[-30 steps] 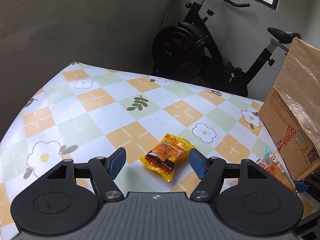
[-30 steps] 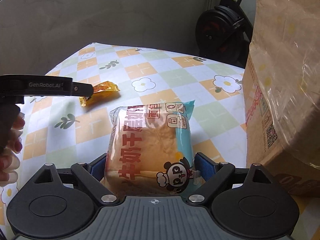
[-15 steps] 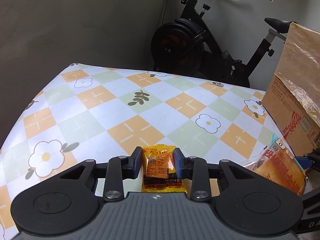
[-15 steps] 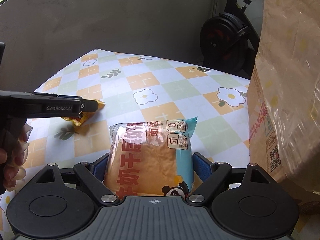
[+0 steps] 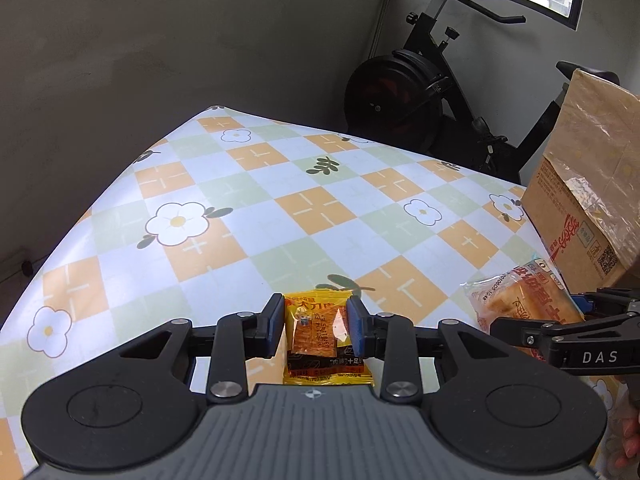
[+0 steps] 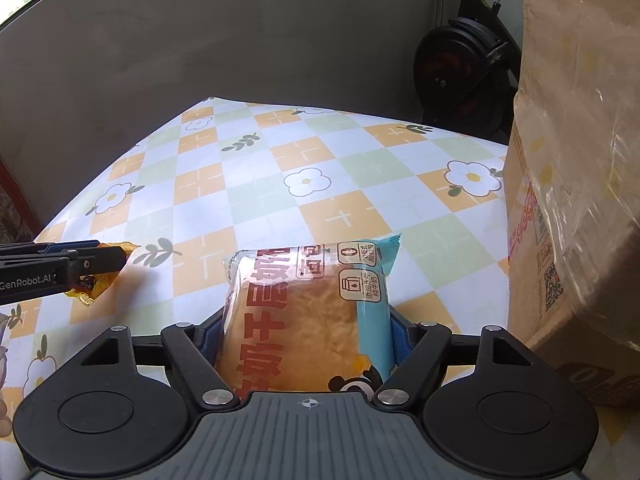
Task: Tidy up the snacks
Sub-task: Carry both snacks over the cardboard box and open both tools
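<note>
A small yellow-orange snack packet [image 5: 320, 332] sits between the blue pads of my left gripper [image 5: 316, 312], which is shut on it just above the flowered tablecloth [image 5: 280, 184]. In the right wrist view that same packet [image 6: 94, 284] sticks out from the left gripper's fingers [image 6: 100, 258] at the far left. A bread packet [image 6: 304, 300] in clear, orange and blue wrap lies lengthwise in my right gripper [image 6: 306, 320]. Its jaws are closing, and both pads touch the packet's sides. The bread packet [image 5: 520, 300] also shows at the right of the left wrist view.
A tall cardboard box [image 6: 560, 200] with taped flaps stands on the table's right side, close to the bread packet. An exercise bike [image 5: 420, 100] is behind the table's far edge, against a grey wall. A person's fingers [image 5: 628, 440] show at the lower right.
My left gripper closed on the yellow packet, then carried it toward the near side of the table. The right gripper's jaws narrowed onto the bread packet, which stayed in place.
</note>
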Action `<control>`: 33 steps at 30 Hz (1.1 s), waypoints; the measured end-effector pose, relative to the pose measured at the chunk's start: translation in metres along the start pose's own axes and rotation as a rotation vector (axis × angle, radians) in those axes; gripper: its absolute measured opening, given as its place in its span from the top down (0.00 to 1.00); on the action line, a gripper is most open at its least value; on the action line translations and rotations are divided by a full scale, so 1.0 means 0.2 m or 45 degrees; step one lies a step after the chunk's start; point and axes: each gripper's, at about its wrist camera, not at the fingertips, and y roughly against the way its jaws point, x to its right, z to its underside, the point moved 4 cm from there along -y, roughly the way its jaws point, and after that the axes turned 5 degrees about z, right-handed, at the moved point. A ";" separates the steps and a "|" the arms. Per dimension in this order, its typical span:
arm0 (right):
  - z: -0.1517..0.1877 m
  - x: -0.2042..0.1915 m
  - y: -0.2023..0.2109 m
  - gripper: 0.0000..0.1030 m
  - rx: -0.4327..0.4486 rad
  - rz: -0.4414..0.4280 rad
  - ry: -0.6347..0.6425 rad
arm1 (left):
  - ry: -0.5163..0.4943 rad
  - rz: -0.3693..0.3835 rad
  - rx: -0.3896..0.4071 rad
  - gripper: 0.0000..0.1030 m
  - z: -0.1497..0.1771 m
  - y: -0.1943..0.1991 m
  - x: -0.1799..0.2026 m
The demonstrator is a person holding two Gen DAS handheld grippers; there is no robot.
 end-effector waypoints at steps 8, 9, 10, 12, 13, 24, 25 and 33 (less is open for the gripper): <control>-0.08 0.02 0.21 0.31 0.119 -0.071 -0.037 | 0.018 -0.048 0.073 0.66 -0.08 0.21 0.13; -0.11 0.01 0.25 0.31 0.152 -0.085 -0.020 | 0.018 -0.055 0.086 0.66 -0.11 0.23 0.15; -0.14 0.00 0.29 0.31 0.181 -0.093 -0.003 | 0.019 -0.061 0.102 0.66 -0.13 0.26 0.16; -0.19 -0.03 0.38 0.31 0.262 -0.111 0.050 | 0.021 -0.060 0.138 0.66 -0.19 0.32 0.19; -0.22 -0.04 0.43 0.31 0.297 -0.116 0.080 | 0.019 -0.062 0.155 0.66 -0.22 0.35 0.21; -0.50 0.08 0.93 0.31 0.644 -0.136 0.167 | -0.045 -0.001 0.365 0.65 -0.53 0.68 0.50; -0.52 0.12 0.98 0.31 0.668 -0.126 0.165 | -0.052 0.022 0.384 0.65 -0.56 0.70 0.54; -0.64 0.55 1.17 0.31 0.743 0.043 0.129 | -0.112 0.218 0.459 0.65 -0.73 0.67 0.97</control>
